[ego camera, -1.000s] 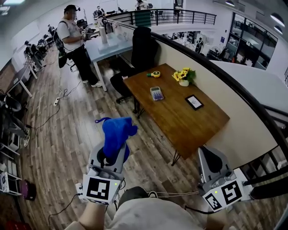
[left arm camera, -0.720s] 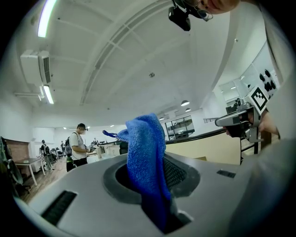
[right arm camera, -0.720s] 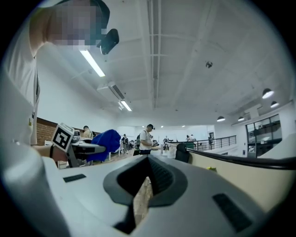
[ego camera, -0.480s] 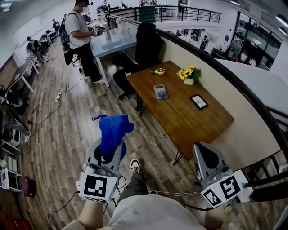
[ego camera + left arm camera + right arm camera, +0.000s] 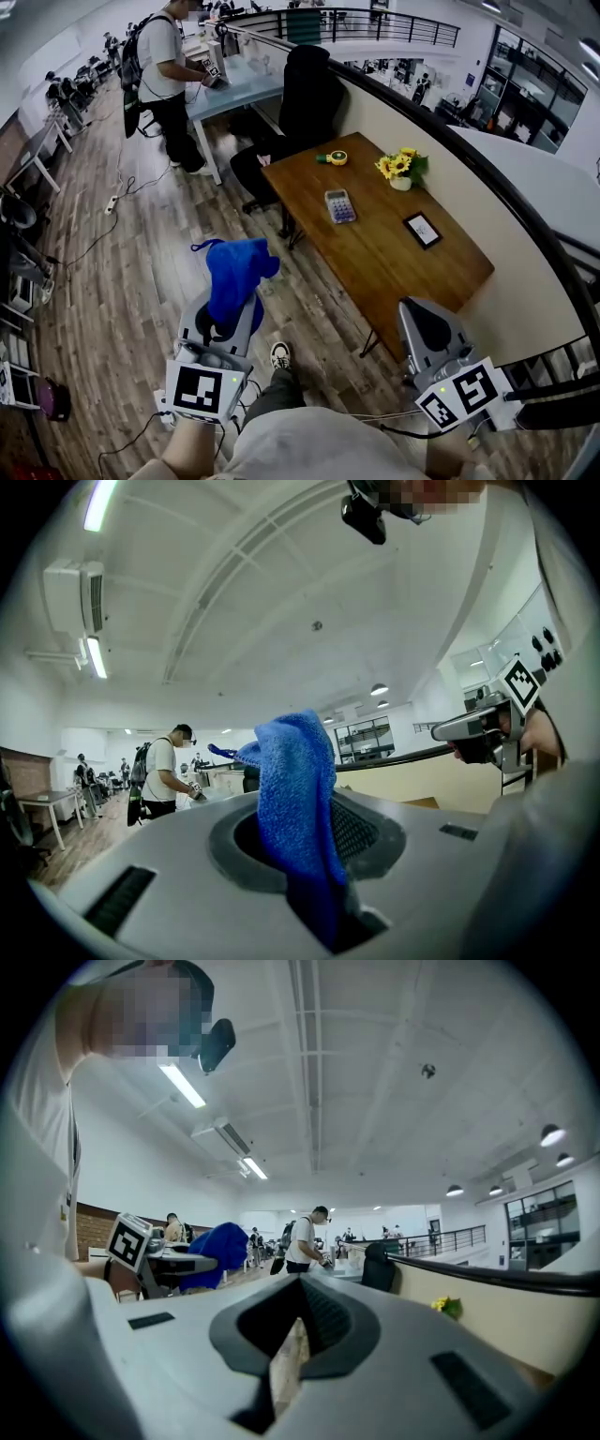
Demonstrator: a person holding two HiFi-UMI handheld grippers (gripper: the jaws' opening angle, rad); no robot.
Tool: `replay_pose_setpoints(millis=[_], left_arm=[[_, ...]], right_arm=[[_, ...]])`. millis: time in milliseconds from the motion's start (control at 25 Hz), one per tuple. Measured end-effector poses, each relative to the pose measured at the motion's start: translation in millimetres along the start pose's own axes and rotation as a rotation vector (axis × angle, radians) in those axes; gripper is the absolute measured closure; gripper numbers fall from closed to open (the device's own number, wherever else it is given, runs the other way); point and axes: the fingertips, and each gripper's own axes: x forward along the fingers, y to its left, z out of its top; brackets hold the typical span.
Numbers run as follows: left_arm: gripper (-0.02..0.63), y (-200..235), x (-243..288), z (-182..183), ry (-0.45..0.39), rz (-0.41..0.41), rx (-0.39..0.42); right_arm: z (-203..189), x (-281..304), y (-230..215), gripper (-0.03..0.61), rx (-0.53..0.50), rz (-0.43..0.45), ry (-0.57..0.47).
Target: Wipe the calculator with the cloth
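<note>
A grey calculator (image 5: 339, 205) lies on the wooden table (image 5: 394, 267), well ahead of both grippers. My left gripper (image 5: 228, 314) is held over the floor, shut on a blue cloth (image 5: 236, 272) that stands bunched up above its jaws. In the left gripper view the cloth (image 5: 295, 799) hangs down into the slot between the jaws of the left gripper (image 5: 323, 860). My right gripper (image 5: 424, 326) is low at the right, near the table's front corner, its jaws together with nothing in them. The right gripper view shows the right gripper (image 5: 298, 1335) with only a thin slit.
On the table stand a pot of yellow flowers (image 5: 401, 169), a yellow tape measure (image 5: 333, 157) and a small black-framed tablet (image 5: 422, 230). A black chair (image 5: 305, 94) stands behind it. A person (image 5: 169, 75) stands at a pale desk further back. A curved railing (image 5: 487, 178) borders the right.
The table sits slightly further right and lower in view as I walk toward it. My shoe now shows on the floor. Both grippers keep their hold and pose.
</note>
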Motion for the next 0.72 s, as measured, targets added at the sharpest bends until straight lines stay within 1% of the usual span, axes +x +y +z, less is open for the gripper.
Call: replay_pose_setpoints(millis=[160,280,520,720], left_arm=[[0.511,38,40,-8,0.025,-0.001,0.002],[0.511,73,72,-13,0.035,-0.017,-0.013],[0.511,136,135,-20,0.029,-0.084,-0.024],[0.511,176,181,-28,0.022,-0.141,-0.03]], right_arm=[[2,51,-16,0.575,0.029,-0.02,0.001],[2,98,-24,0.575,0.035,-0.032,0.019],[2,188,-38,0.575,0.035,-0.075,0.051],[-4,243,-52,0.575,0.039,-0.129,0.075]])
